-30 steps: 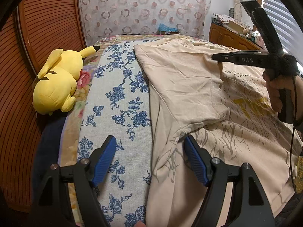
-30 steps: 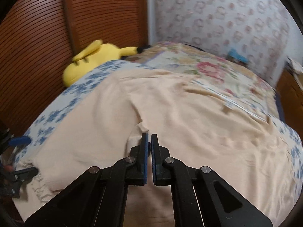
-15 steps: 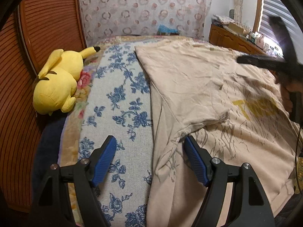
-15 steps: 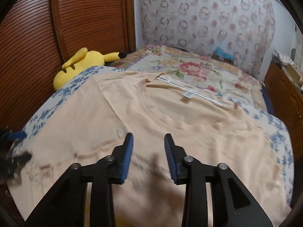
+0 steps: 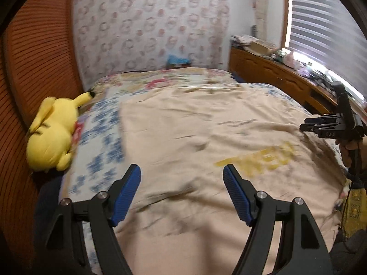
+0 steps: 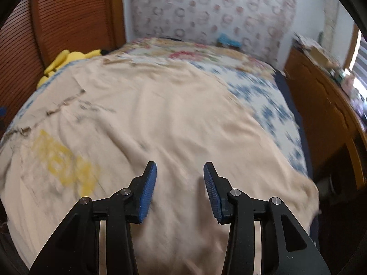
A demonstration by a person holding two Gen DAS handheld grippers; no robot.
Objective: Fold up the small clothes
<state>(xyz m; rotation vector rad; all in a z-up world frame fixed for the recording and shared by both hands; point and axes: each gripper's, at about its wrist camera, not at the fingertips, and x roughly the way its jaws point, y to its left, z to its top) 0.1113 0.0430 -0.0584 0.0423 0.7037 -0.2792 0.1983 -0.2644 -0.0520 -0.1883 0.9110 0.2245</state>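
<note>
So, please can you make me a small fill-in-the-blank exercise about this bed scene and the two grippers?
1. The beige T-shirt lies on the bed with ______ letters printed on it.
2. The plush toy beside the shirt is ______ in colour.
3. The left gripper has nothing between its pads, so it is ______.
4. The pads of the right gripper are ______ in colour.

Missing words: yellow; yellow; open; blue
</note>
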